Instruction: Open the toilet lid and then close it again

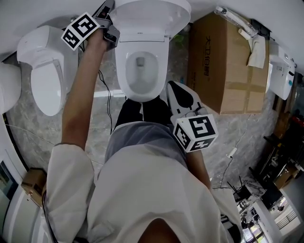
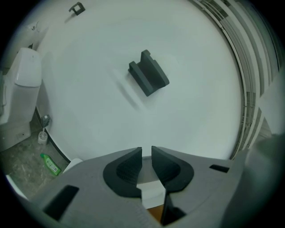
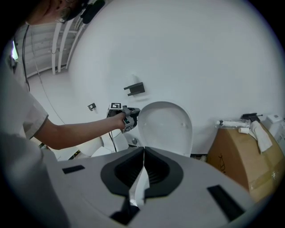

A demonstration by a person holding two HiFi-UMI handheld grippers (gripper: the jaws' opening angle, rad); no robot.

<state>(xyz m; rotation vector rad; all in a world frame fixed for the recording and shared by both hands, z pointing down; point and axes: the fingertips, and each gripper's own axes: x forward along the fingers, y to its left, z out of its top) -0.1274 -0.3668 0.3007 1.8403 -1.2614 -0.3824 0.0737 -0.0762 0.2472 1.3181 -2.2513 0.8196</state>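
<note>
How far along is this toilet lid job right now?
Opening looks done: the lid stands upright. The left gripper sits beside the lid's left edge, jaws slightly apart with nothing between them. The right gripper is shut, away from the lid. Closing the lid is left.

The white toilet lid [image 1: 152, 10] is raised, standing upright and leaning back against the wall. Its smooth, rounded underside, with two small bumpers, faces the room. Below it the toilet [image 1: 122, 76] is uncovered, its oval seat ring lying flat around the bowl. It stands at the floor's wall-side edge.
</note>
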